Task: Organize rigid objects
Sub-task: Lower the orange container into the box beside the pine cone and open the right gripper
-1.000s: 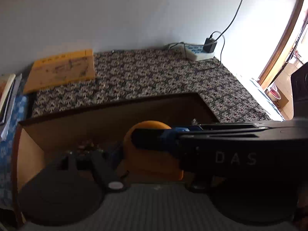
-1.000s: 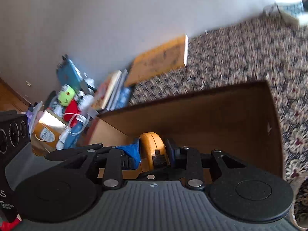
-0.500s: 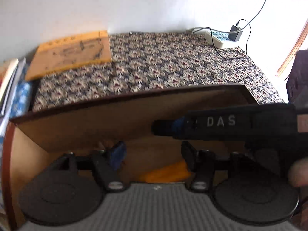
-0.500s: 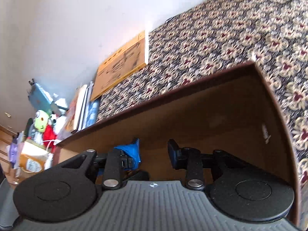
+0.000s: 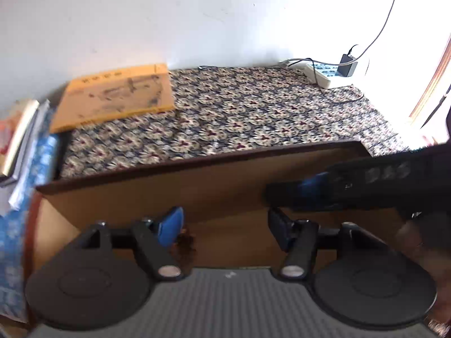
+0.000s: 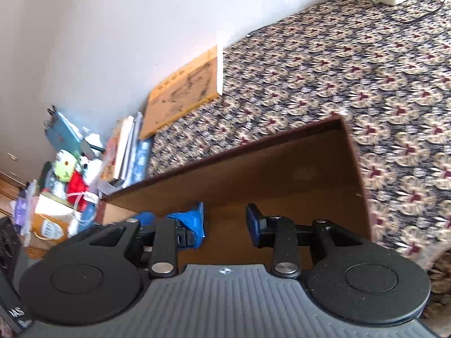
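A brown cardboard box stands open on the patterned cloth; it also shows in the right wrist view. My left gripper is open and empty above the box's inside. My right gripper is open and empty over the box too; its black body crosses the left wrist view at the right. The orange object from before is out of sight. A small dark brown bit lies on the box floor.
A yellow book lies at the back left by the wall. A power strip with a charger sits at the back right. Stacked books and a clutter of toys and bags lie left of the box.
The orange object held by my right gripper one second ago has been let go inside the box. Both grippers have risen and pulled back, and the object has dropped out of view.
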Tool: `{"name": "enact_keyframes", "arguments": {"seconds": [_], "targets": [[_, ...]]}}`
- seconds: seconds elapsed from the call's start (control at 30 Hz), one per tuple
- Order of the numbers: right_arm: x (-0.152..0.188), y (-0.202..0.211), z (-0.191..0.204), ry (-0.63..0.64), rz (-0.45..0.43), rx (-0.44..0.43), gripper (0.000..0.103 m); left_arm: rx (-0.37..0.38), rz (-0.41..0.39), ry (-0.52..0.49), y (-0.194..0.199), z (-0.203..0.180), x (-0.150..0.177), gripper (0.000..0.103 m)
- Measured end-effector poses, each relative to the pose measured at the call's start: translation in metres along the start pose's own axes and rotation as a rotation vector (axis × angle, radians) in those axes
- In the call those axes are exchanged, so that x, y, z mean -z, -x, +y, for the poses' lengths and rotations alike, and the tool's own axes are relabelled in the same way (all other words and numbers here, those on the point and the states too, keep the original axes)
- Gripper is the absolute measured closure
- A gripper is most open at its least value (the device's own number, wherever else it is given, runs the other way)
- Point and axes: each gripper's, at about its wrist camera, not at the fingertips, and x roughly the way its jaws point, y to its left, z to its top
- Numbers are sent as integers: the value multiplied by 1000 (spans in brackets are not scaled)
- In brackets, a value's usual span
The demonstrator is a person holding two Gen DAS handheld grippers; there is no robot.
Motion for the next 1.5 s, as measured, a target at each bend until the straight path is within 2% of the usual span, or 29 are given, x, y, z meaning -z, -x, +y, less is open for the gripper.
{"name": "enact_keyframes", "arguments": {"seconds": [0.07, 0.2, 0.3, 0.37, 0.5, 0.6, 0.67, 0.87, 1.0, 1.07, 1.17, 1.27, 1.33, 1.43, 1.5], "targets": [[3, -2, -2, 12, 55, 38, 87, -23, 1, -21, 10, 2, 1, 41], [19, -11, 13, 120, 229, 112, 86, -38, -9, -31, 32, 12, 11, 40], [35, -22, 27, 229, 380, 107, 86, -107, -9, -45, 41, 20, 21, 39], [45, -32, 36, 280, 449, 109, 86, -138, -6, -46, 44, 25, 29, 39], [60, -58, 47, 325, 526, 141, 86, -144, 10, -41, 44, 29, 43, 39], [57, -73, 46, 277, 513, 170, 85, -171, 6, -50, 42, 27, 52, 39], [51, -79, 45, 244, 457, 195, 83, -178, 10, -45, 39, 29, 56, 39], [25, -78, 33, 95, 260, 188, 82, -159, -5, -67, 37, 28, 60, 38], [18, -68, 21, 3, 131, 142, 82, -113, -4, -63, 37, 30, 60, 38], [17, -48, 17, -41, 38, 71, 82, -93, -3, -47, 37, 33, 60, 38], [16, -8, 31, 15, -121, 15, 82, -87, 5, -36, 36, 35, 58, 38], [20, 39, 55, 133, -314, 33, 82, -120, 26, -31, 37, 29, 55, 38], [27, 69, 69, 217, -439, 41, 82, -138, -16, -22, 50, 23, 46, 38], [24, 93, 72, 286, -527, 32, 82, -176, -87, -6, 78, 13, 25, 36], [25, 103, 69, 286, -527, 12, 82, -204, -130, 5, 96, 5, 14, 33]]}}
